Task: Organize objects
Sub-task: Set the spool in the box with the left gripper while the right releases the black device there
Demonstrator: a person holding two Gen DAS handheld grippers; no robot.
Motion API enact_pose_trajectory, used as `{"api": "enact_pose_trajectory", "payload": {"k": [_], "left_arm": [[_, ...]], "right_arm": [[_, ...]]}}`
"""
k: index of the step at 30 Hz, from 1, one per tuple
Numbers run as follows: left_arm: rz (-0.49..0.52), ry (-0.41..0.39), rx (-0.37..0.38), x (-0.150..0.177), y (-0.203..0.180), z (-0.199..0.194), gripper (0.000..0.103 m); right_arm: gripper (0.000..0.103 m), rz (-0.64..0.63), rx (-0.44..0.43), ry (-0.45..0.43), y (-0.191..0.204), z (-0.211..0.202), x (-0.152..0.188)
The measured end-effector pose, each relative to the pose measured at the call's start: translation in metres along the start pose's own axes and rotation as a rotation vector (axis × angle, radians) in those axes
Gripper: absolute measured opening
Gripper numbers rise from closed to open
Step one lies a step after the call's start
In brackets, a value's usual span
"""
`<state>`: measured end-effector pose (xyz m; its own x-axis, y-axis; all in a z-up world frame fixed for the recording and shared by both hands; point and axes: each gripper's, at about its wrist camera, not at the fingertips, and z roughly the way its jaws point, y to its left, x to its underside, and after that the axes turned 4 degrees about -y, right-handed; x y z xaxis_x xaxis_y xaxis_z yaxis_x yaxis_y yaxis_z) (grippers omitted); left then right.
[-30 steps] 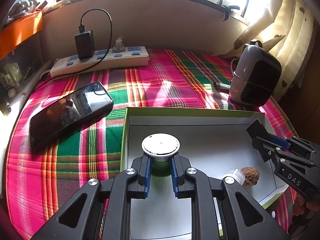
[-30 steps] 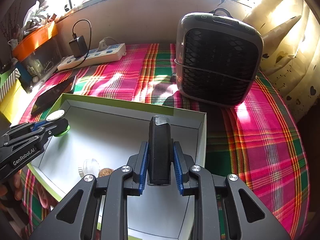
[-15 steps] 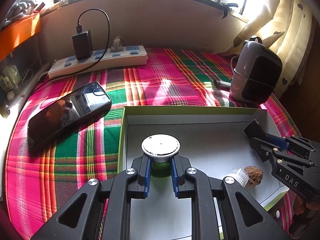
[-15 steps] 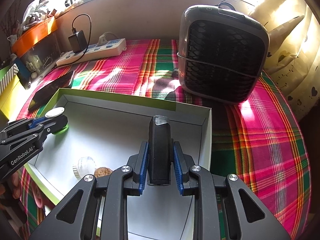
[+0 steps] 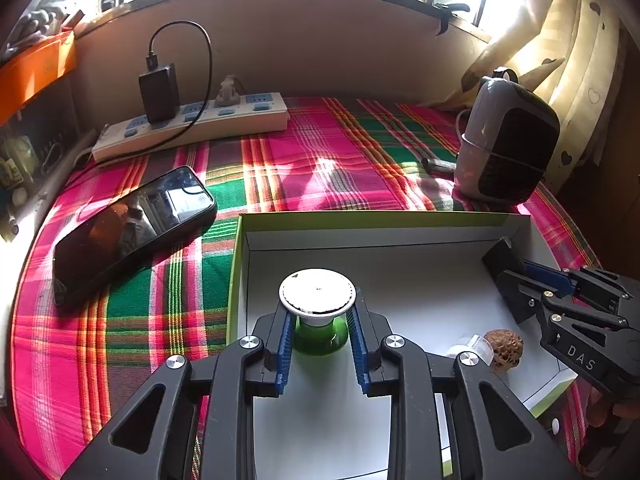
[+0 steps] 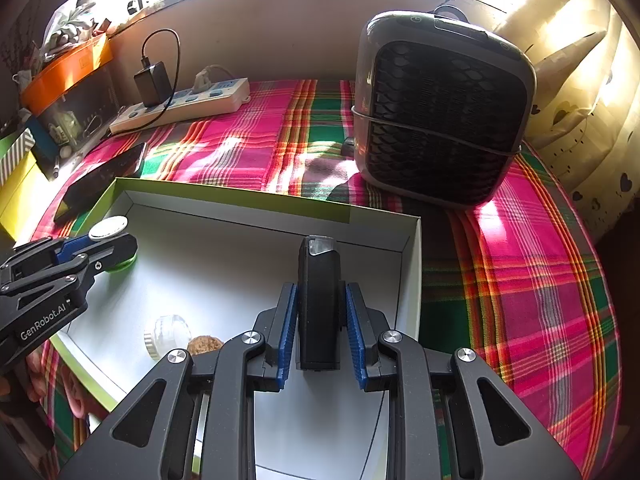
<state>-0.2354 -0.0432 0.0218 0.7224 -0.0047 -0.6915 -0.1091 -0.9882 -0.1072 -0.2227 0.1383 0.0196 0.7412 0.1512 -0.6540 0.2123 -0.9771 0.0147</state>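
While both grippers angle steeply down into the white box [image 5: 400, 236], the scene reads as follows.

Left gripper [image 5: 320, 344]: tilted downward over the box's left half; its jaws have just been opening, and the blue pads [image 5: 283, 340] now stand clear of the green jar [image 5: 320, 336] between them, with a gap on each side.
Green jar: upright on the box floor near the left wall, its white round lid [image 5: 317, 291] on top.
Right gripper [image 6: 321, 328]: pointed down at a similar slant over the box's right half, near the right wall; its jaws pinch a black rectangular device [image 6: 319, 300], which stands nearly upright with a pale tip uppermost.
Right gripper, from the left camera: it enters from the right edge, the device's dark end close to the far right corner of the box.
Other box contents: a small clear bottle [image 6: 166, 334] and a brown walnut [image 5: 503, 348], lying just beside each other near the front edge.
Surroundings: the box sits on a plaid cloth [image 5: 320, 160], with a phone [image 5: 132, 228] to its left, a power strip [image 5: 192, 124] by the wall, and a dark heater [image 6: 440, 112] behind its right side.
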Motion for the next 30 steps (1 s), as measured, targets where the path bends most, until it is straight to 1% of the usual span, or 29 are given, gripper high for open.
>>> {"api": "enact_pose_trajectory", "payload": {"k": [3,8,12,17,19,20,30], "left_arm": [[0.001,-0.002,0.010,0.000,-0.002,0.000,0.030],[0.001,-0.002,0.021,0.000,-0.002,-0.001,0.033],[-0.004,-0.006,0.032,0.001,-0.002,-0.002,0.038],[-0.007,-0.013,0.030,0.001,-0.003,-0.003,0.040],[-0.010,-0.019,0.025,0.001,-0.002,-0.005,0.041],[-0.012,-0.022,0.023,0.001,-0.002,-0.006,0.042],[-0.037,-0.042,0.029,0.002,0.003,-0.018,0.045]], "right_arm": [[0.025,0.003,-0.001,0.000,0.000,0.000,0.000],[0.026,0.009,-0.004,-0.003,0.000,-0.001,0.000],[0.029,0.015,-0.007,-0.009,0.000,-0.002,0.000],[0.030,0.015,-0.014,-0.016,0.001,-0.004,0.000],[0.037,0.014,-0.016,-0.020,0.001,-0.005,0.000],[0.038,0.014,-0.016,-0.023,0.002,-0.006,0.000],[0.040,0.005,-0.014,-0.048,0.006,-0.015,0.000]]}}
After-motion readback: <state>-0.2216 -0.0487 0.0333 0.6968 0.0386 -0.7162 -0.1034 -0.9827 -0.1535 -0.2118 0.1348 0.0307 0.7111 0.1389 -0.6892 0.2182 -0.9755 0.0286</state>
